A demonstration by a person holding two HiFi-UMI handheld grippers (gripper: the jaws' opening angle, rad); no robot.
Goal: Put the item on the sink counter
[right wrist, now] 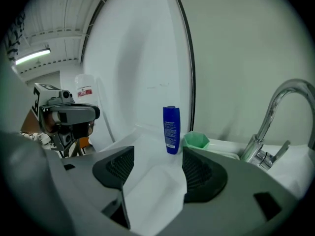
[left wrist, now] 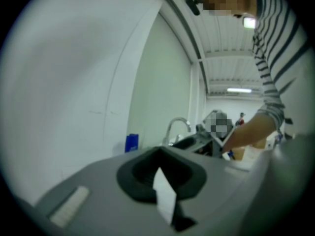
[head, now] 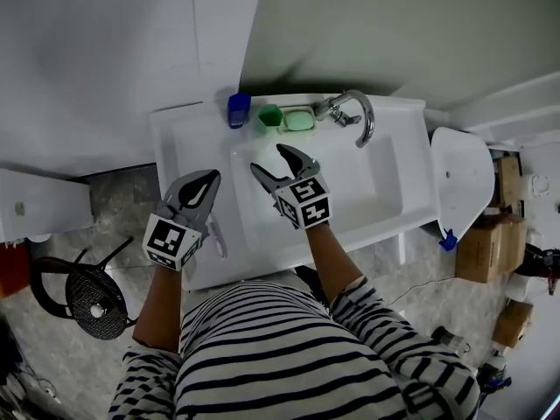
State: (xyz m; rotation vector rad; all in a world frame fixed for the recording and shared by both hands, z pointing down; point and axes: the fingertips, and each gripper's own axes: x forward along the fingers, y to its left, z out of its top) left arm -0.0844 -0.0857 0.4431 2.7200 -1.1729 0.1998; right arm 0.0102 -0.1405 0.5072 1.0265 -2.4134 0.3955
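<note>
The person is wearing a long-sleeved shirt [head: 280, 357] in black and white horizontal stripes, its sleeves [head: 389, 322] bunching in folds near the elbows and leaving the forearms bare. The left gripper [head: 211, 176] and the right gripper [head: 268, 157] are each showing a smooth grey shell that is tapering into two pointed jaws, and these are lined with black ribbed pads [right wrist: 201, 173]. Each is carrying a white cube [head: 305, 201] printed with black square markers at its rear, just ahead of the wrist.
</note>
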